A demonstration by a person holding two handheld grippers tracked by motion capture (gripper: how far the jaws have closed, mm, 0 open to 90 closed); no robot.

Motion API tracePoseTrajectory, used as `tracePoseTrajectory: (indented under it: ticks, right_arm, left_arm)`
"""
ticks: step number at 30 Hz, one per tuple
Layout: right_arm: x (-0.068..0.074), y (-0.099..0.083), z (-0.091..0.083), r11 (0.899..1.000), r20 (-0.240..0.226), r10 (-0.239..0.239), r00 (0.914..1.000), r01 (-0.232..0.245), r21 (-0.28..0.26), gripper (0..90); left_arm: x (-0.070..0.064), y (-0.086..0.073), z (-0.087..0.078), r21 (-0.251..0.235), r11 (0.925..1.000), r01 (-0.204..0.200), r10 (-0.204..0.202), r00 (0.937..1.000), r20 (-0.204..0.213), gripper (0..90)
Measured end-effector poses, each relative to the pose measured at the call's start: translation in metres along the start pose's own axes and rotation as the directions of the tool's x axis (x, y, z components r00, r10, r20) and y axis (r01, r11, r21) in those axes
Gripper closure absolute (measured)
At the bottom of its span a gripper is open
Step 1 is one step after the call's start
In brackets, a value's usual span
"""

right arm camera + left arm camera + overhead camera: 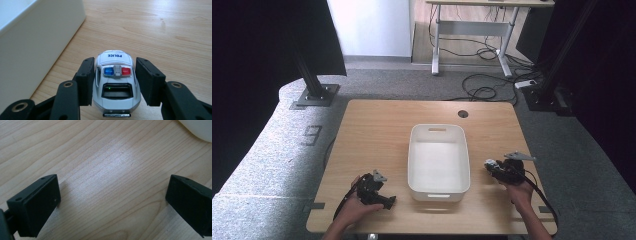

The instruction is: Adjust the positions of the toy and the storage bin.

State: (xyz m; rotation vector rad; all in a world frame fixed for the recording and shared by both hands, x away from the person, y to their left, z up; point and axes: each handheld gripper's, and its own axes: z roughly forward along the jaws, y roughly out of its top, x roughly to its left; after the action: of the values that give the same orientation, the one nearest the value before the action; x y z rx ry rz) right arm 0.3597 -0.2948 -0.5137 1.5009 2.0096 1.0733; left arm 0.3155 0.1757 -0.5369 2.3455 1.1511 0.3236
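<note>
Lifting the small white toy police car with its red and blue roof light bar (116, 82) into the white rectangular plastic tub (438, 162) looks like the step in hand, so take the tub as the landmark for all of it. The light wooden bench (377, 130) carries the tub near its middle, and the car sits just beside the tub's right-hand long wall, low over the wood or on it. The right gripper (113, 81) has its jaws narrowed around the car, one pad along each flank; the left pad seems to touch, while whether the right pad presses the body is hard to say. My advice: confirm a firm squeeze on both flanks, raise the car above the tub's rim before moving sideways, then lower it over the bare floor inside and let go gently, since a smooth rounded body may slip or roll. The left gripper (374, 190) rests on the side of the tub opposite the car, near its front corner, with its jaws spread wide and nothing between them (112, 202); keeping it there leaves the path free. Hidden or unclear: the car's wheels and underside, its nose beyond the "POLICE" lettering, and, in the high view, the car itself, which reads as a small pale blur at the gripper tip.
</note>
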Motion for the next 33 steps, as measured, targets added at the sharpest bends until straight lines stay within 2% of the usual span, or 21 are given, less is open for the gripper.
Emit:
tracePoseTrajectory:
  ticks: [5,11,24,33]
  right_arm:
    - [0.005,0.000,0.006,1.000,-0.006,-0.009,0.9999,0.009,0.004,51.0]
    - [0.006,-0.002,0.012,1.000,0.008,-0.021,0.9997,0.021,0.021,51.0]
    - [0.009,-0.009,0.026,0.995,0.035,-0.063,0.9974,0.060,0.081,50.9]
    - [0.011,-0.011,0.027,0.994,0.043,-0.076,0.9962,0.073,0.080,50.9]
  left_arm:
    - [0.000,0.000,0.000,-0.001,1.0000,0.000,0.000,1.0000,0.000,0.0]
    - [0.000,0.000,0.000,-0.002,1.0000,0.001,-0.001,1.0000,0.000,0.0]
    - [0.000,-0.001,0.000,-0.002,1.0000,0.000,0.000,1.0000,0.001,0.0]
    - [0.000,-0.001,-0.001,-0.001,1.0000,0.000,0.000,1.0000,0.001,0.0]
